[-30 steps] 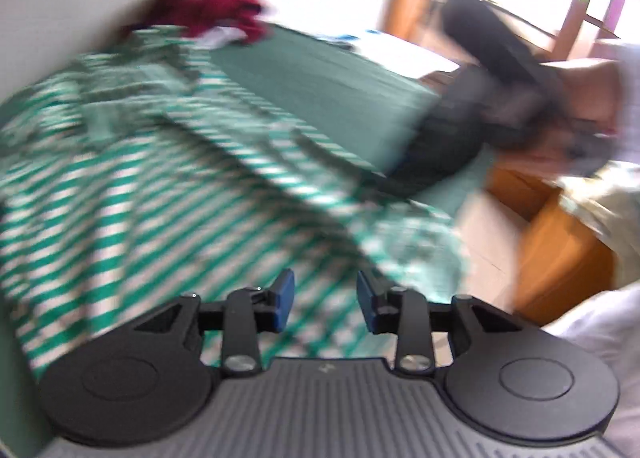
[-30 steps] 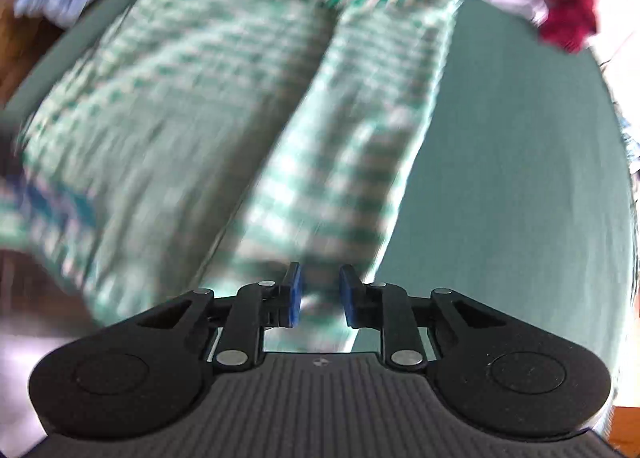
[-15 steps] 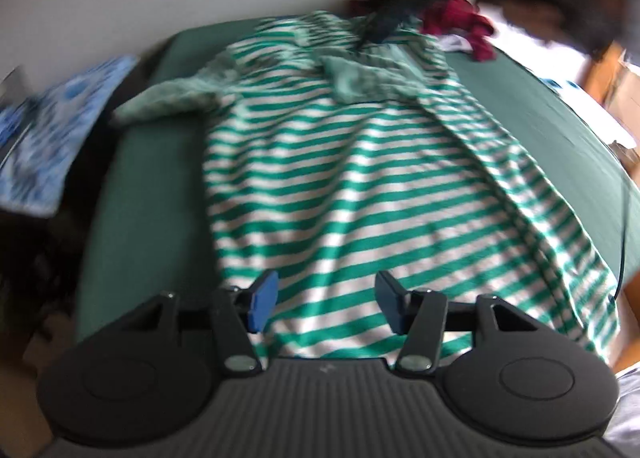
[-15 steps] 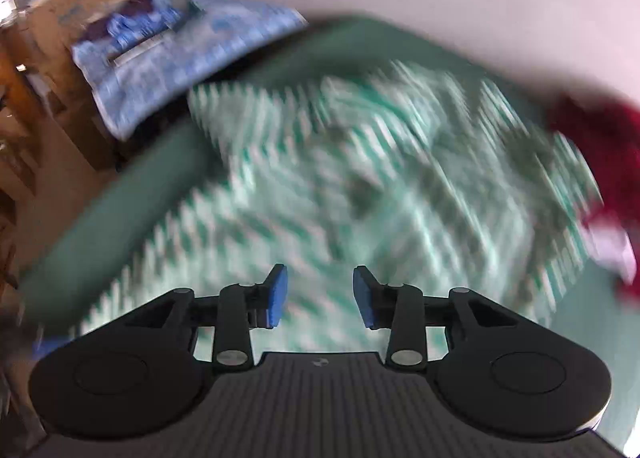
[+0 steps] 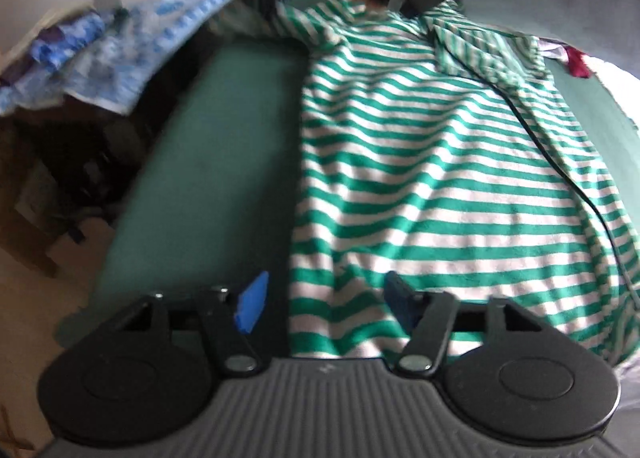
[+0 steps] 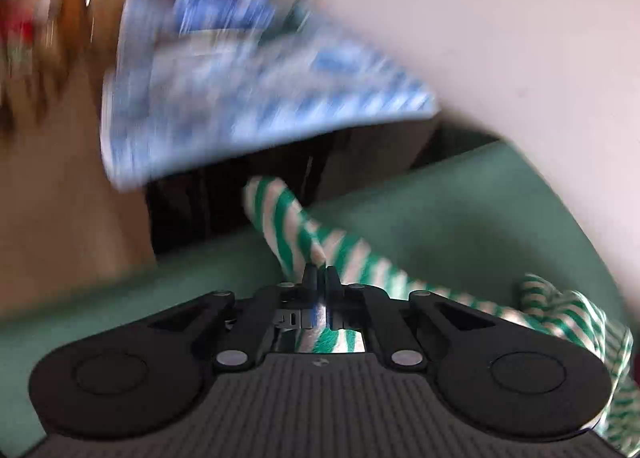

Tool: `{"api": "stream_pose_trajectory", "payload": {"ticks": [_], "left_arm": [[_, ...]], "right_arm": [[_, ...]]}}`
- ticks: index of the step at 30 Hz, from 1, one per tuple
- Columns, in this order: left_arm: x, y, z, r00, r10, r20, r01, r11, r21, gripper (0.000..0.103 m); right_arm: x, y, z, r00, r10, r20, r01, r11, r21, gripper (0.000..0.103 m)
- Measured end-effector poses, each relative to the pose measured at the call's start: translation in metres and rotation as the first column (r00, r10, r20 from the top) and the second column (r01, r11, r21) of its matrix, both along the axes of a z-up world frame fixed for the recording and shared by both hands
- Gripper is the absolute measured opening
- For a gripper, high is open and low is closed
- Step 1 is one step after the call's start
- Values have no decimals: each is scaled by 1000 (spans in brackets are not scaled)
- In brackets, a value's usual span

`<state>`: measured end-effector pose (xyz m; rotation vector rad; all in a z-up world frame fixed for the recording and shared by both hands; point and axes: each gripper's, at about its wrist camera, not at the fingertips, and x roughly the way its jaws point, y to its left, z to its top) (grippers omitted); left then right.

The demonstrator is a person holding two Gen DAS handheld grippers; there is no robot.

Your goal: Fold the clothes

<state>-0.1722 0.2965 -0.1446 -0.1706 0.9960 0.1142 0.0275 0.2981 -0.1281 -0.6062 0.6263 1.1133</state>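
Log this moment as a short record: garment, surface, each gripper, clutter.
garment: green-and-white striped shirt, spread out
surface: green bed cover
left gripper: jaws closing, pads not pressing; shirt hem lies between them
right gripper: shut on a bunched shirt sleeve
clutter: blue patterned cloth beside the bed; dark red garment at the far edge

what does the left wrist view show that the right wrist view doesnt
Only the left wrist view: the striped shirt spread flat with its near hem between the closing jaws of the left gripper, a thin black cable, a dark red cloth.

Only the right wrist view: the right gripper shut on a bunched, twisted part of the shirt.

Both: the shirt, the green surface, the blue patterned cloth and the pale wall.
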Motion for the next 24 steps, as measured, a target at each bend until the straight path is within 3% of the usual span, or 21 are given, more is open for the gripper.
{"api": "stream_pose_trajectory", "payload": {"ticks": [1,3,5,6,7,8,10,12,14,15,18,21,22,24], "left_arm": [[1,0,0,1000,-12,2,12,1000,-27,42],[6,-2,0,999,-35,10,35,998,-58,42],[9,-7,5,996,-82,33,83,995,-60,42],[10,-10,7,993,-107,45,109,992,-59,49],[9,-14,9,989,-137,55,140,989,-56,58],[9,-18,11,984,-167,66,171,984,-52,61],[9,-25,14,971,-224,82,228,973,-43,64],[12,-28,15,962,-263,72,266,963,-35,65],[14,-31,16,952,-299,63,301,953,-29,65],[13,-32,17,950,-306,64,309,951,-26,68],[15,-32,19,951,-304,58,305,952,-11,71],[17,-35,18,954,-294,57,293,956,20,71],[19,-36,16,956,-290,49,289,957,23,70],[21,-35,12,958,-283,42,283,959,22,69]], "right_arm": [[13,-19,12,998,-39,-52,43,997,69,1],[51,-73,31,969,-160,-188,195,963,184,1],[87,-134,36,903,-276,-328,368,892,263,3],[101,-165,31,859,-342,-380,453,853,258,13],[110,-191,26,821,-412,-396,523,820,232,19],[110,-210,22,799,-475,-367,569,795,210,28],[108,-242,16,763,-573,-298,634,754,173,28],[90,-238,20,819,-540,-196,569,807,154,30],[73,-222,24,869,-468,-160,491,855,166,45],[66,-212,25,888,-436,-149,457,875,161,47],[65,-175,16,892,-415,-178,437,893,111,46],[69,-150,-1,858,-500,-113,507,861,38,48],[71,-147,-9,856,-508,-92,511,860,6,47],[78,-148,-19,850,-517,-97,517,855,-31,10]]}}
